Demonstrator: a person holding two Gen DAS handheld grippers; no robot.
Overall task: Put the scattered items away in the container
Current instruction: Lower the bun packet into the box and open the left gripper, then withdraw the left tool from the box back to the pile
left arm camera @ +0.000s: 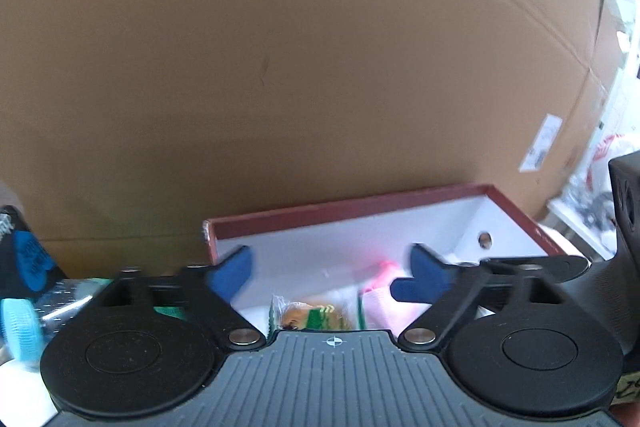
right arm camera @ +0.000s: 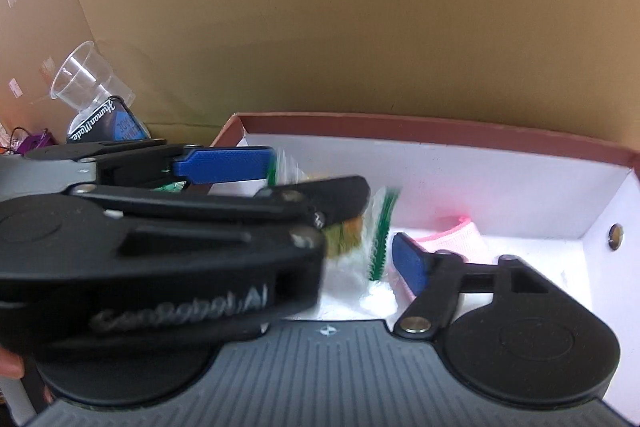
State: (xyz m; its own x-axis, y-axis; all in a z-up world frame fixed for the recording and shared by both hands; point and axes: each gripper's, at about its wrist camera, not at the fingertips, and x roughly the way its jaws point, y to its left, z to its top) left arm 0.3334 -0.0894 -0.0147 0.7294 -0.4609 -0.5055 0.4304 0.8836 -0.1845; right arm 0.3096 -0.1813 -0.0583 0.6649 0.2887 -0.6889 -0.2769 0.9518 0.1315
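Two things at least lay inside the box [right arm camera: 440, 135] already: a clear snack packet [left arm camera: 316, 315] with green print and a pink cloth [right arm camera: 460, 237], both on its white floor. So I judged the tidying well begun but not finished.

My left claw [left arm camera: 332, 271] hung over the near edge of the box with its blue fingertips [left arm camera: 236, 269] spread apart and nothing between them. Of my right claw I saw only one blue fingertip [right arm camera: 408, 263], low in the box just beside the pink cloth; the other was hidden behind the left claw, so I could not tell whether it was open or closed, nor whether it held anything.

Outside the box, to the left, things were left to gather: a clear plastic cup [right arm camera: 80, 75] leaning on a dark packet with a blue label [right arm camera: 108, 123], a light blue ribbed cap [left arm camera: 20, 327] on what looked like a bottle, and something purple [right arm camera: 32, 141] at the far left, too small to name.

A tall wall of brown cardboard [left arm camera: 280, 47] stood close behind the box. What stood in my way, I judged, was my own pair of tools: the left one lay across the right one's view and crowded the same corner of the box.
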